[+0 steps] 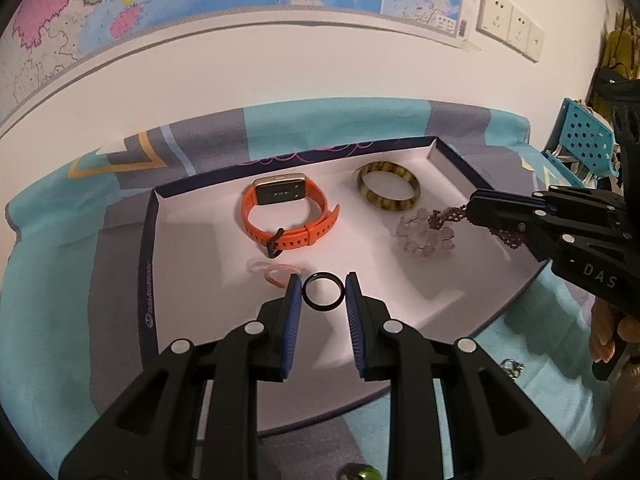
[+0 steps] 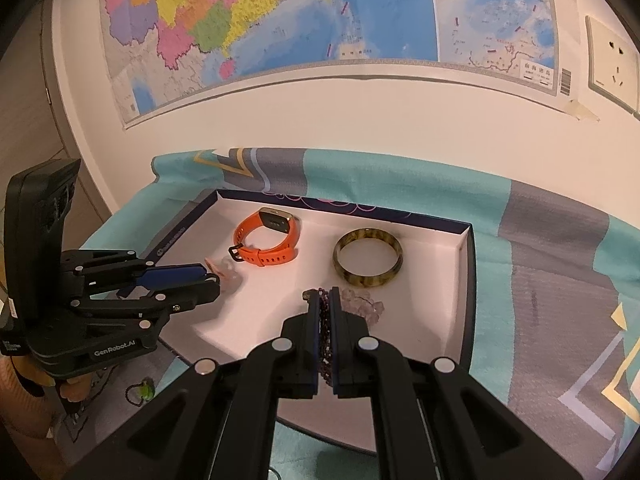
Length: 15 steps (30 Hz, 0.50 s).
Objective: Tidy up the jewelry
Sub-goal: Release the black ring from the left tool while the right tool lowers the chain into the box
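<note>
**Jewelry in the white tray, both grippers over it**

The left gripper [image 1: 323, 280] hangs over the tray [image 1: 192, 264] with its jaws apart, a black ring [image 1: 323, 289] between the blue pads [image 1: 291, 312], not pinched. A pink ring [image 1: 276, 271] lies just beside it. Farther back sit an orange watch [image 1: 286, 212] and a mottled bangle [image 1: 388, 187]. The right gripper [image 2: 325, 294] is clamped on a purple bead strand [image 2: 325, 332], beside a pale bead bracelet [image 2: 366, 304].
</note>
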### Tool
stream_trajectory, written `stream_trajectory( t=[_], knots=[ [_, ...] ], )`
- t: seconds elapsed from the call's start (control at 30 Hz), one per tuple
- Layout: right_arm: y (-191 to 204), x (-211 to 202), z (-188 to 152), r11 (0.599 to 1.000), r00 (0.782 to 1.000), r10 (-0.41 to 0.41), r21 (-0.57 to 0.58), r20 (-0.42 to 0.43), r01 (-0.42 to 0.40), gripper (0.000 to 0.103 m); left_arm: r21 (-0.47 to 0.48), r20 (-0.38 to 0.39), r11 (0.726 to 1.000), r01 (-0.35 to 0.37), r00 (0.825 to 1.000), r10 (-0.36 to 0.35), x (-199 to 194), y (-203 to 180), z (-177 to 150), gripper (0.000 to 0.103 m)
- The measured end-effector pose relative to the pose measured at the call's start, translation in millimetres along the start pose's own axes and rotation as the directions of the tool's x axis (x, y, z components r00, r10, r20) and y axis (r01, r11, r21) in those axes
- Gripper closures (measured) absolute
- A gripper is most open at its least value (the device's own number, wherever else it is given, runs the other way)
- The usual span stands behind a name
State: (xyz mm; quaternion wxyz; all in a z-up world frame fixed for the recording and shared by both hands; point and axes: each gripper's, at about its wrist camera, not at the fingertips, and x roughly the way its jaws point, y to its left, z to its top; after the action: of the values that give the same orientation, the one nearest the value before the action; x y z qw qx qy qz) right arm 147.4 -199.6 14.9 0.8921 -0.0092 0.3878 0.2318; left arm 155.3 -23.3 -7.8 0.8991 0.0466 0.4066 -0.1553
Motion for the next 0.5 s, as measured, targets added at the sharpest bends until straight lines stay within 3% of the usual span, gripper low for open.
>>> stream_trajectory(
  t=[0.5],
  knots=[
    [-4.4, 25.0, -2.2, 0.999, 0.999, -0.021, 0.023, -0.046, 0.022, 0.100, 0.011, -0.060, 1.000, -0.015, 0.998, 0.016, 23.4, 1.7, -2.5, 0.080]
  ],
)
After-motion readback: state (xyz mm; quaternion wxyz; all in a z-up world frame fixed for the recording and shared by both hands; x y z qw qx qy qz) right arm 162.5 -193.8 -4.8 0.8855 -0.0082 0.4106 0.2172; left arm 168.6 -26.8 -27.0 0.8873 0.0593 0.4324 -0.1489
